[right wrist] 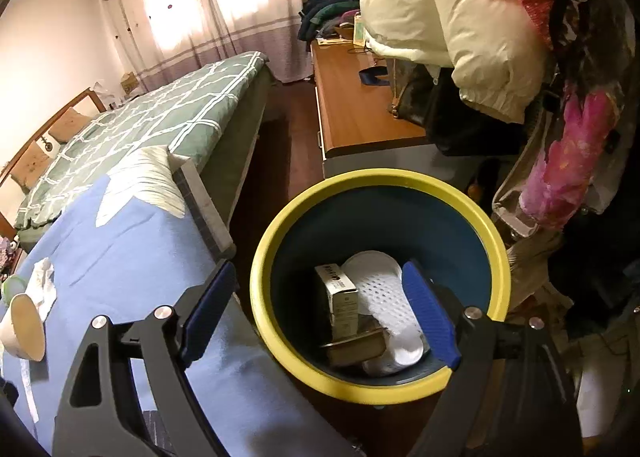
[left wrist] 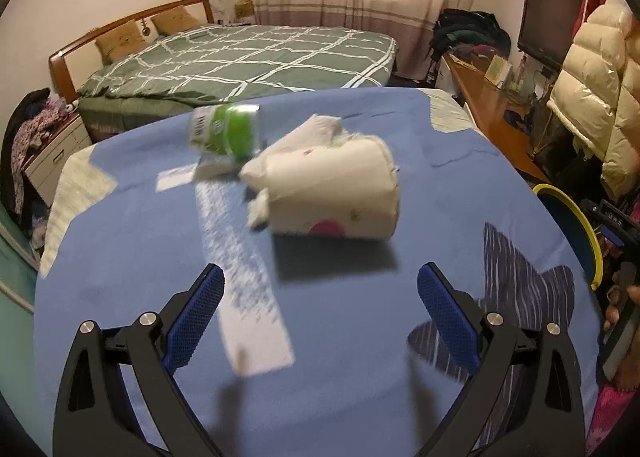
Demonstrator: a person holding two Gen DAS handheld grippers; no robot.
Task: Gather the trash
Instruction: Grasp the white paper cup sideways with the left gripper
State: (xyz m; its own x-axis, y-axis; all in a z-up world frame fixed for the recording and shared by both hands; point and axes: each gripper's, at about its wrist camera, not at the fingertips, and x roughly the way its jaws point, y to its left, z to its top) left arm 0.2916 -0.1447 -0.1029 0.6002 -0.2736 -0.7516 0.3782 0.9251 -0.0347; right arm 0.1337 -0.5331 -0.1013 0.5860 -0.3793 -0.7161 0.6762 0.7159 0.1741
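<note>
A white paper cup (left wrist: 332, 189) lies on its side on the blue cloth (left wrist: 140, 225), with crumpled white tissue (left wrist: 316, 129) at its mouth and a green-labelled container (left wrist: 226, 129) just behind. My left gripper (left wrist: 320, 285) hovers open in front of the cup, nothing between its blue pads. My right gripper (right wrist: 318, 285) stands open over the yellow-rimmed blue bin (right wrist: 280, 209), which holds a small cardboard box (right wrist: 340, 297), a white perforated insole (right wrist: 384, 297) and a dark flat thing. The cup (right wrist: 22, 329) and tissue (right wrist: 44, 285) also show at the right wrist view's left edge.
The bin's rim (left wrist: 576, 225) shows at the table's right edge, beside a hand (left wrist: 624, 305). Behind stand a green checked bed (left wrist: 248, 57), a wooden sideboard (right wrist: 352, 105), a television (left wrist: 552, 25) and hanging coats (right wrist: 452, 17). A dark striped patch (left wrist: 516, 297) marks the cloth.
</note>
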